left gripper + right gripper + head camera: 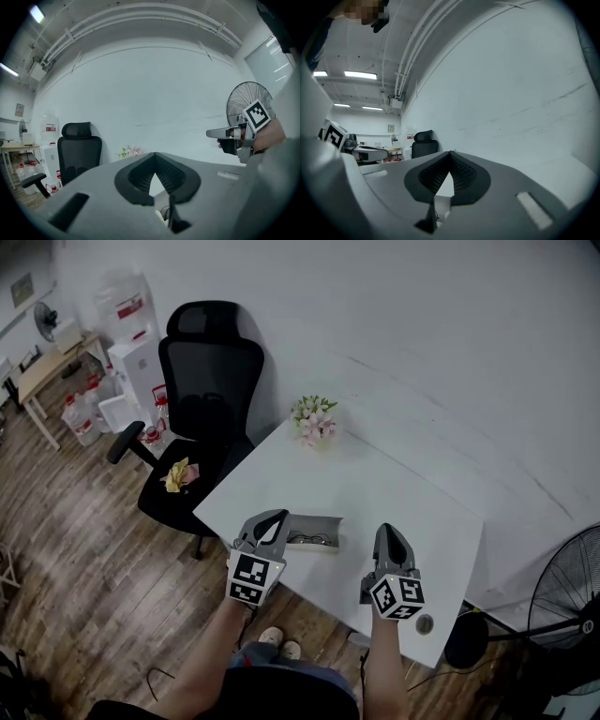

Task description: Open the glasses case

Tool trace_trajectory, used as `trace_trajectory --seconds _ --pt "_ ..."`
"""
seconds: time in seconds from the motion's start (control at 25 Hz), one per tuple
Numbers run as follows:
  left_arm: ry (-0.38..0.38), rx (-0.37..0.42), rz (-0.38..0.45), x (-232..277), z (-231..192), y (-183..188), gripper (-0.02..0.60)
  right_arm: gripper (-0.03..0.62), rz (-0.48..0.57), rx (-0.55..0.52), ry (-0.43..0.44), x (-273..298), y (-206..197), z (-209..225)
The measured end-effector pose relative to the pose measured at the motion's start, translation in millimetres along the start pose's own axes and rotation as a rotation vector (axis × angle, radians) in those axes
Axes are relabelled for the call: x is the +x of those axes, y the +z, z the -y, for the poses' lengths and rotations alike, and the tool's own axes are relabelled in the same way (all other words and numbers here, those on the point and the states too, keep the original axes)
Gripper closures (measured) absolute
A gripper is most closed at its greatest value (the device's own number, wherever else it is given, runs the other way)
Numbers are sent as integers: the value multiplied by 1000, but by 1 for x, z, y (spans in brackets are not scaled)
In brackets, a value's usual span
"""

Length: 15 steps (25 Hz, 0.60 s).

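The grey glasses case (317, 532) lies open on the white table (375, 484) near its front edge, lid raised, with dark glasses (310, 540) inside. My left gripper (278, 517) hangs just above the case's left end, pointing level; its jaws are shut with nothing between them (153, 154). My right gripper (388, 532) hovers above the table to the right of the case, apart from it, also shut and empty (450, 153). Each gripper view looks over the table at the wall, and neither shows the case. The right gripper (229, 133) appears in the left gripper view.
A small pot of pink flowers (314, 418) stands at the table's far corner. A black office chair (202, 399) with a yellow object (178, 474) on its seat stands left of the table. A floor fan (567, 615) is at the right. A small round object (425, 622) lies near the front right corner.
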<state>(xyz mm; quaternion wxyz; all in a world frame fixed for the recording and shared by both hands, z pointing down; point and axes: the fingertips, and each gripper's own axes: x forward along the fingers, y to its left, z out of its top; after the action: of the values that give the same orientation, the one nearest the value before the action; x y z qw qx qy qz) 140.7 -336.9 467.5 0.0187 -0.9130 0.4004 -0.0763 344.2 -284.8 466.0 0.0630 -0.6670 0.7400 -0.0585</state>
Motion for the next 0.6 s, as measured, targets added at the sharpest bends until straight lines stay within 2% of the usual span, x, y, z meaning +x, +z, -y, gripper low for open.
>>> trace_trajectory --seconds 0.16,0.6 --pt "-4 1 0 -2 2 0 574 588 -8 0 -31 -11 -4 6" --pt "-4 10 -1 -5 6 2 574 588 -10 4 -29 -15 -4 7"
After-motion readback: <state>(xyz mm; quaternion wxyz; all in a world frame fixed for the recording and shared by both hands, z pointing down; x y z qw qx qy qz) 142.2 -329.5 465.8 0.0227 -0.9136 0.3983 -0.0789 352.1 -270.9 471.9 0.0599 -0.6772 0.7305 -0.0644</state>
